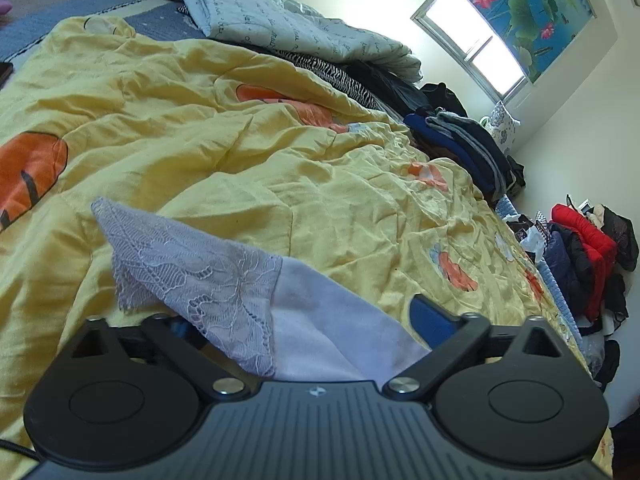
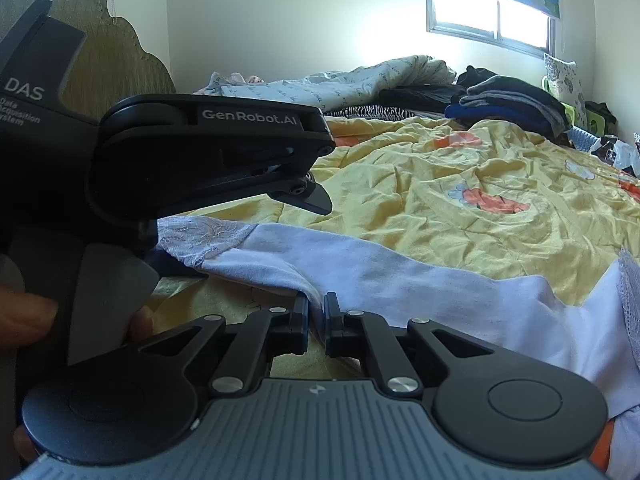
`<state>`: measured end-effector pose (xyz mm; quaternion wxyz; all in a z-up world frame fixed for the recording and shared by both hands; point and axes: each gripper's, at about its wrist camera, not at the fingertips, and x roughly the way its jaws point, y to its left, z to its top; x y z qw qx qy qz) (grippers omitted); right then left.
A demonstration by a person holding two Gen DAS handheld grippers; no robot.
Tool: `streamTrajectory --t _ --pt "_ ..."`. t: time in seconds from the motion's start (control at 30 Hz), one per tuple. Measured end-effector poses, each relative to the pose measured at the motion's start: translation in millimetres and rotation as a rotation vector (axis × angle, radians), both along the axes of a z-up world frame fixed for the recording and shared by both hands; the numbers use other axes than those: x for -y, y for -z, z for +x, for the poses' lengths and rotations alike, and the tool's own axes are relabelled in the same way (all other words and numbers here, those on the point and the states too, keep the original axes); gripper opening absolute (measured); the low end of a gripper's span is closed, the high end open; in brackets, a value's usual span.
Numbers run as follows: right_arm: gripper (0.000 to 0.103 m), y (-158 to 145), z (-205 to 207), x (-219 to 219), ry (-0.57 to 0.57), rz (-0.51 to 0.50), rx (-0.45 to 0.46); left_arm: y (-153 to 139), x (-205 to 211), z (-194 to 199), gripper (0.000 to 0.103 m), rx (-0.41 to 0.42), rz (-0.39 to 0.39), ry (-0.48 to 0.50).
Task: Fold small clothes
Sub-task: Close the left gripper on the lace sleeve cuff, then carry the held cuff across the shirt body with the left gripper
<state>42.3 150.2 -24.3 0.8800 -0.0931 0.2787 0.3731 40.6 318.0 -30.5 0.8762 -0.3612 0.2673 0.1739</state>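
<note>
My right gripper (image 2: 316, 320) has its fingers (image 2: 298, 322) drawn almost together, pinching a raised fold of the pale lilac garment (image 2: 400, 280) at its near edge. The cloth rises to a small peak right where the fingers meet.

My left gripper (image 1: 304, 320) has its fingers spread wide. The right-hand finger (image 1: 430, 316), with its blue pad, shows clearly; the other is covered by cloth. The lace-trimmed end of the garment (image 1: 192, 264) is draped between them and over the gripper's front, but I cannot see either pad pressing on it. In the right wrist view, this left gripper (image 2: 320, 196) sits at the far left, directly above the lace end, with a person's fingertips (image 2: 28, 312) wrapped around its handle.

The garment is small, smooth white-lilac fabric with lace panels at both ends, stretched sideways across a rumpled yellow quilt (image 1: 248, 152) printed with orange shapes. The quilt covers a bed.

Farther back on the bed lies a pale grey-blue quilted blanket (image 1: 288, 28), bunched up, with a zebra-striped cloth (image 1: 340, 76) just beside it. Near those stands a stack of folded dark clothes (image 2: 508, 100) in blue, grey and black. Beyond the bed's far side, a heap of jackets including a red one (image 1: 584, 236) sits against the wall. A window (image 2: 488, 12) with a lotus-flower blind (image 1: 520, 4) glows brightly.
</note>
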Motion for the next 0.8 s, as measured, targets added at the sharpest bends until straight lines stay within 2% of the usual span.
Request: streamTrajectory --t 0.03,0.1,0.17,0.2,0.27,0.3,0.33,0.4,0.43,0.57,0.67,0.8 --pt "0.009 1.1 0.2 0.2 -0.001 -0.002 0.000 -0.2 0.4 1.4 0.074 -0.002 0.011 0.002" --pt "0.009 2.2 0.5 0.6 -0.001 -0.004 -0.003 0.3 1.0 4.4 0.057 -0.013 0.031 0.011" --pt "0.009 3.8 1.6 -0.1 -0.002 -0.008 -0.009 1.8 0.3 5.3 0.046 -0.018 0.037 0.011" --pt "0.009 4.4 1.6 -0.5 -0.004 -0.013 -0.011 2.4 0.0 5.0 0.038 -0.016 0.041 0.011" --pt "0.011 5.6 1.0 -1.8 -0.007 -0.022 -0.010 2.6 0.6 4.9 0.031 -0.022 0.063 0.009" --pt "0.023 5.6 0.8 -2.0 -0.006 -0.026 -0.011 2.5 1.3 4.7 0.025 -0.023 0.076 0.011" --pt "0.023 5.5 1.2 -2.7 -0.008 -0.033 -0.017 2.1 2.7 4.8 0.020 -0.023 0.093 0.012" --pt "0.036 3.3 0.4 -2.4 -0.016 -0.044 -0.023 0.1 6.5 5.4 0.016 -0.031 0.138 0.014" --pt "0.039 0.8 -0.2 -0.1 -0.025 -0.043 -0.028 -1.1 8.6 5.5 0.015 -0.033 0.161 0.015" --pt "0.040 -14.1 4.6 23.6 -0.017 0.026 -0.066 -5.8 16.9 6.2 0.013 -0.034 0.232 0.021" --pt "0.040 -21.4 18.7 49.9 0.056 0.100 -0.099 -11.2 25.5 6.9 0.013 -0.032 0.285 0.031" --pt "0.043 -13.8 36.5 64.7 0.186 0.009 -0.072 -18.3 37.4 9.2 0.013 -0.032 0.328 0.055"
